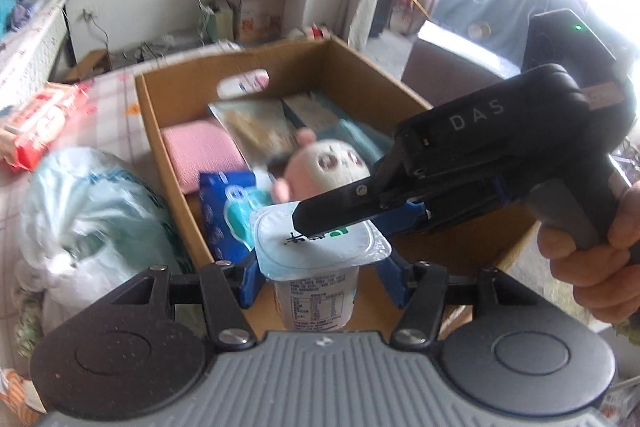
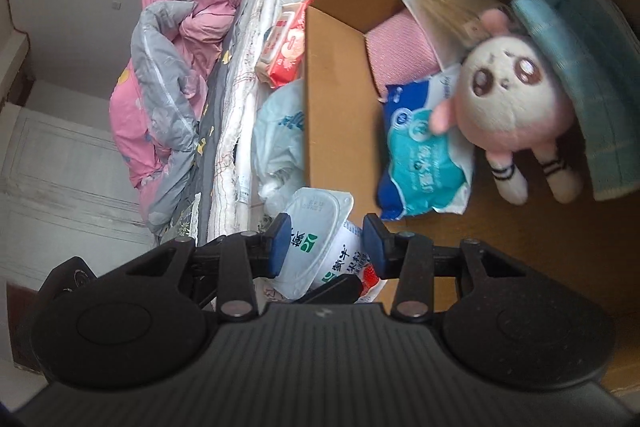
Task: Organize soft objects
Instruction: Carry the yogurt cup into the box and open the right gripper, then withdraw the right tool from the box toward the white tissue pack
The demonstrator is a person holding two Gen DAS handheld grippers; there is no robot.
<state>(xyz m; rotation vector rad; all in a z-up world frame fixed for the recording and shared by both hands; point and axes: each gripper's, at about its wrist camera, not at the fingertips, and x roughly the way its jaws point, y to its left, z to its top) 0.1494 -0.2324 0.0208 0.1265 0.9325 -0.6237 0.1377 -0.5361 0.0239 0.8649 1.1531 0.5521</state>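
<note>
Yogurt cup (image 1: 320, 259) between the left gripper's (image 1: 320, 277) fingers, above the near end of the cardboard box (image 1: 360, 63). Right gripper (image 1: 308, 223) across the cup's lid. In the box, ahead: wipes pack (image 1: 224, 211), plush doll (image 1: 324, 167), folded cloth (image 1: 200, 151). Outside, left: plastic bag (image 1: 88, 211), tissue pack (image 1: 40, 123) beyond.

A yogurt cup (image 2: 320, 243) sits between the right gripper's (image 2: 327, 243) blue pads beside a cardboard box (image 2: 336, 99) holding a plush doll (image 2: 516, 99).
</note>
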